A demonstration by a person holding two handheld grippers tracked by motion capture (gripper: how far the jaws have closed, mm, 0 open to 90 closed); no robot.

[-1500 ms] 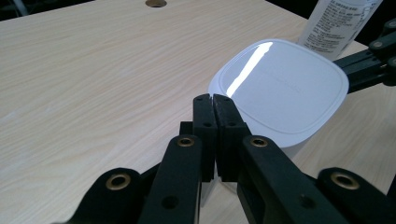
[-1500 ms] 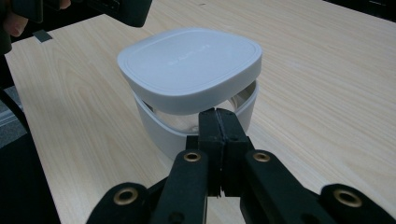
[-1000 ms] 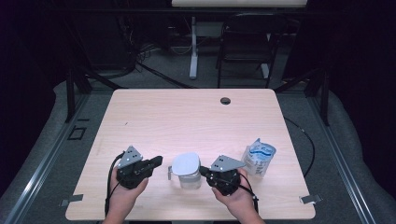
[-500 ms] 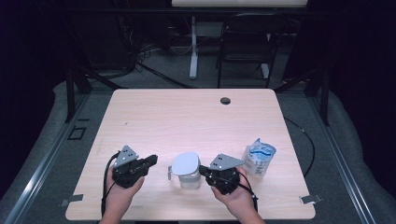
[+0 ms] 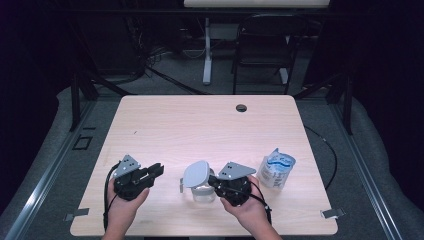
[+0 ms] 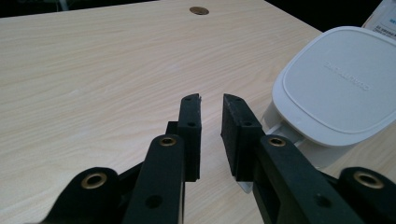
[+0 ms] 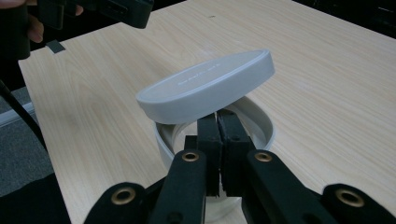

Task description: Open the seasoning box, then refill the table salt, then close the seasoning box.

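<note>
On the worktop (image 5: 200,125), our right gripper (image 5: 214,183) has its jaws clamped on the container (image 7: 261,122) rim; our left gripper (image 5: 159,170), jaws just opening, holds nothing.

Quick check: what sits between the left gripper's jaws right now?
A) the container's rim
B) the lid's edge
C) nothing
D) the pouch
C: the left gripper has just been opening, with a bare gap between its jaws and the lid off to one side, untouched.
</note>
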